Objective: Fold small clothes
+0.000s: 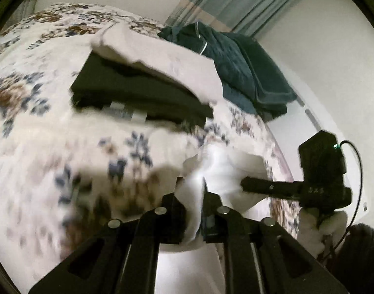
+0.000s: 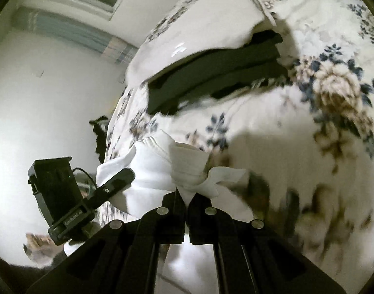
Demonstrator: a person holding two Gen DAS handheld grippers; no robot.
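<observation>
A small white garment (image 1: 218, 171) hangs bunched between my two grippers above the floral bedspread (image 1: 40, 134). My left gripper (image 1: 199, 196) is shut on one edge of it. My right gripper (image 2: 185, 196) is shut on another edge of the white garment (image 2: 157, 169). Each gripper shows in the other's view: the right one at the right of the left wrist view (image 1: 255, 186), the left one at the lower left of the right wrist view (image 2: 118, 178). The frames are blurred by motion.
A stack of folded dark clothes (image 1: 138, 93) with a pale folded piece (image 1: 162, 56) on top lies on the bed behind; it also shows in the right wrist view (image 2: 211, 78). A dark green garment (image 1: 241, 66) is heaped near the wall. Curtains (image 1: 236, 0) hang behind.
</observation>
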